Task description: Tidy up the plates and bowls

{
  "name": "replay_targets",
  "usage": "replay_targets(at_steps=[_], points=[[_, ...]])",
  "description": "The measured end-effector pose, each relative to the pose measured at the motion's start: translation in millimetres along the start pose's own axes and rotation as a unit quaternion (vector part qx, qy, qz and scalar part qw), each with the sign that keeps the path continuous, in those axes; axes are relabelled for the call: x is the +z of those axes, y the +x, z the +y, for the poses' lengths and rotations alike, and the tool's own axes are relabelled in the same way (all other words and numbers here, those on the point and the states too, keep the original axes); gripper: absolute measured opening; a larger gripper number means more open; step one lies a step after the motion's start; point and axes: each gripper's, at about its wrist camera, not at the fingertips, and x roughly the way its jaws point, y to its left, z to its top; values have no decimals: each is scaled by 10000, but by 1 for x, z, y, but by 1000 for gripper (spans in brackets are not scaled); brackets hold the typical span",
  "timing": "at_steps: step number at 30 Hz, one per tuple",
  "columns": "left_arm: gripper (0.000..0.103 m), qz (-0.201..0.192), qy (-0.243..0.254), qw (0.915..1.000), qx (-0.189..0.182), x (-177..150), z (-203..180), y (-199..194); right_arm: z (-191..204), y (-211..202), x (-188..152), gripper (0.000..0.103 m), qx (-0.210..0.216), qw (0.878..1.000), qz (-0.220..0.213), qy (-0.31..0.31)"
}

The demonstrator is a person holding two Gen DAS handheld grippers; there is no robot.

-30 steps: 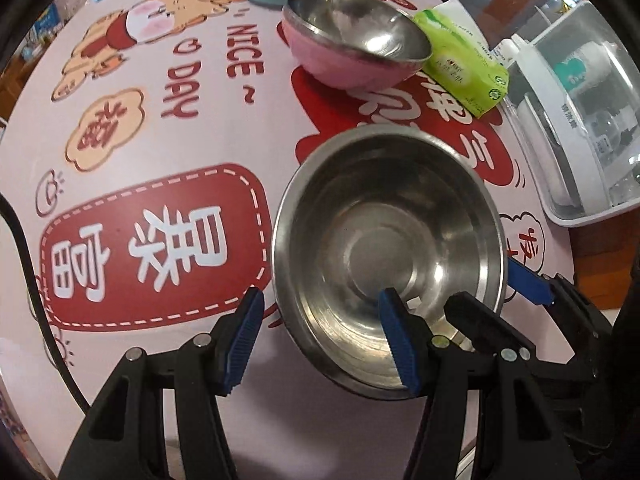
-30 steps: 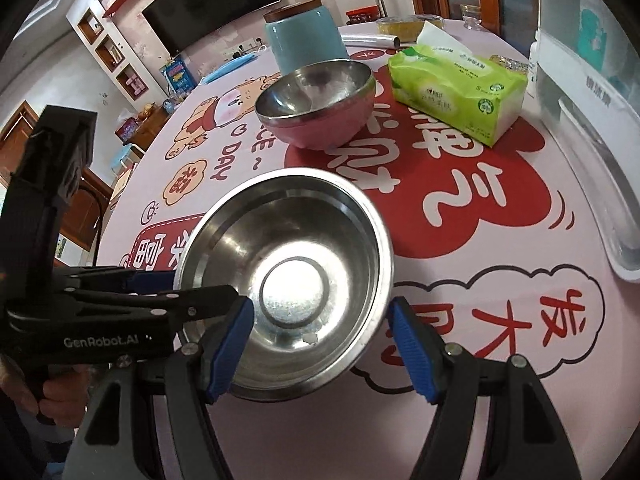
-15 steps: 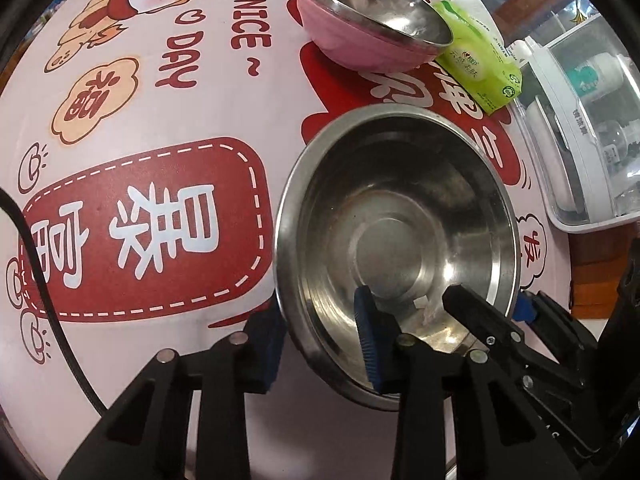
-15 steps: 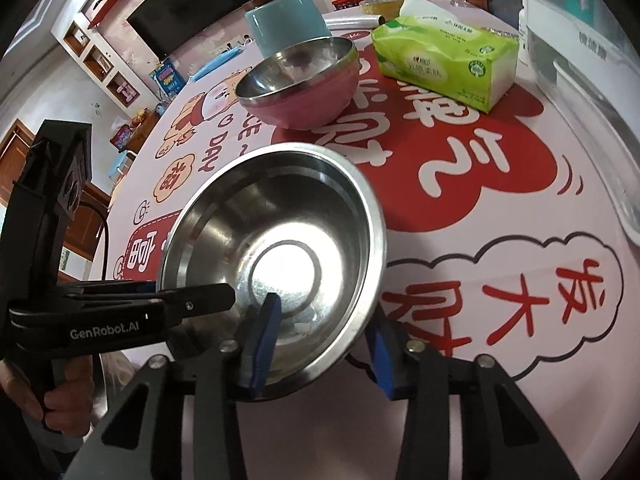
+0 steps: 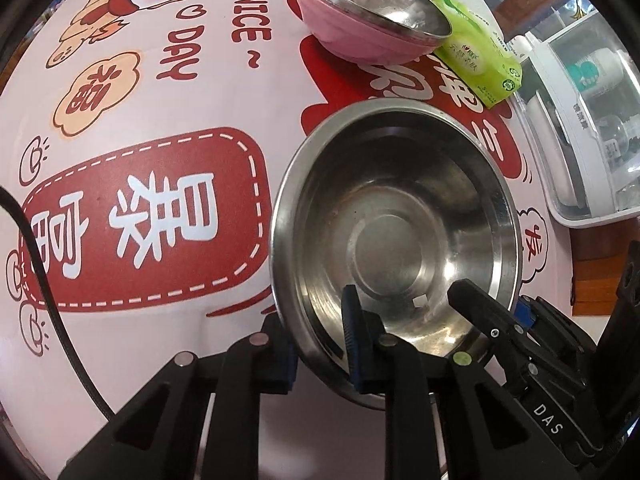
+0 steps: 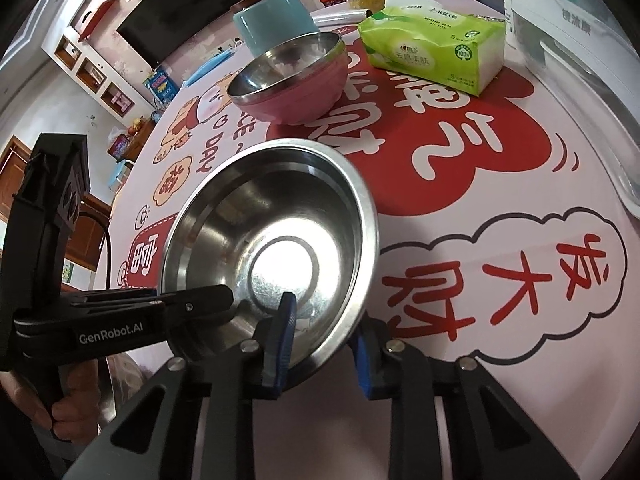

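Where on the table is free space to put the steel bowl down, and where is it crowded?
Bare cloth lies left of the steel bowl, over the red label and up to the "NICE DAY" print. Another bare patch is right of it, on the cloud print. It is crowded behind: pink bowl, tissue pack, white box.

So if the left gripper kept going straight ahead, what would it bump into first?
The left gripper already pinches the steel bowl's near rim. Straight on, that bowl's wall blocks it; the pink bowl sits farther along, probably slightly aside.
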Motion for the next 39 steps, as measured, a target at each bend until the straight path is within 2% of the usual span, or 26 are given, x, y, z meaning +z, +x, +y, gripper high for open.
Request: replay_targets(at_steps=[7, 24, 39], points=[[17, 15, -46, 10000, -31, -15, -2, -9, 5, -9, -10, 25, -6, 10000, 42, 46], [18, -160, 179, 9997, -62, -64, -15, -55, 22, -64, -48, 25, -36, 9997, -214, -81], [18, -427, 398, 9982, -127, -134, -26, -106, 38, -114, -100, 25, -19, 9989, -445, -117]])
